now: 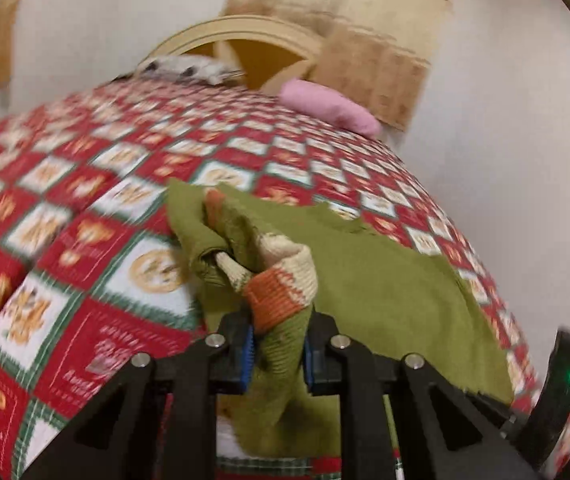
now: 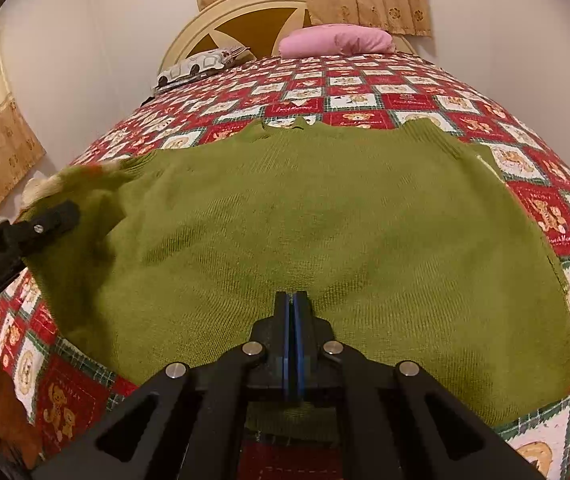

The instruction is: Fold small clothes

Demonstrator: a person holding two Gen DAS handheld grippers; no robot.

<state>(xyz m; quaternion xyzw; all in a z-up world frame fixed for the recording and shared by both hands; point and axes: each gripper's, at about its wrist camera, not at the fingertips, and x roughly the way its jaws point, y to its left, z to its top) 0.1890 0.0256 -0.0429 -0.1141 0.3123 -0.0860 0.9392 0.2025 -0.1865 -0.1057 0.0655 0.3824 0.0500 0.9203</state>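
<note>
Green knit sweater lies spread on the quilted bed. Left gripper, at nine o'clock, has its jaws pinching the striped cuff; right gripper jaws pressed together on the hem.

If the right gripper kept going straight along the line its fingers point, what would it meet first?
Most likely the green sweater: the shut right gripper angles down at its flat body, with nothing between; whether the tips already touch the knit is unclear.
</note>
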